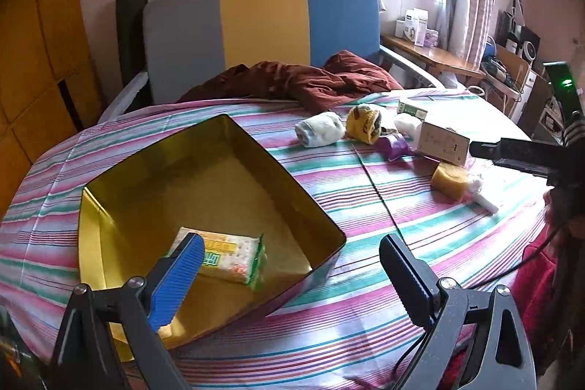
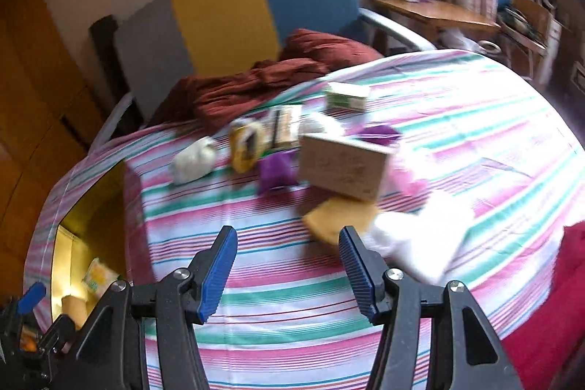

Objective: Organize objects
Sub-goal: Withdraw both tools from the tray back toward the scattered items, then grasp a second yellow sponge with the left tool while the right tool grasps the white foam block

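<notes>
Hovering low over the striped sheet of the bed, the right gripper has its fingers parted with nothing between them, pointing down toward the loose pile ahead. The left gripper hangs over the near edge of the gold tin, fingers spread wide and empty; one packet of crackers already lies inside it.

Nearest the right gripper lie a yellow sponge, just beyond its right finger, and a white cloth touching it. Behind them a cardboard box rests tilted, its lower edge on the sponge. Farther back sit a purple pouch, a yellow sock, a white sock roll and a green-and-white carton; the right view is blurred, so some of these names are best guesses. A dark red blanket is heaped at the far end against the headboard.

The sponge looks the sensible next pick. Centre the fingers on its free near corner, away from the cloth, and draw it out gently so the box settles without toppling. Squeeze lightly, since it will compress, then carry it across to the tin, which sits well to the left.
</notes>
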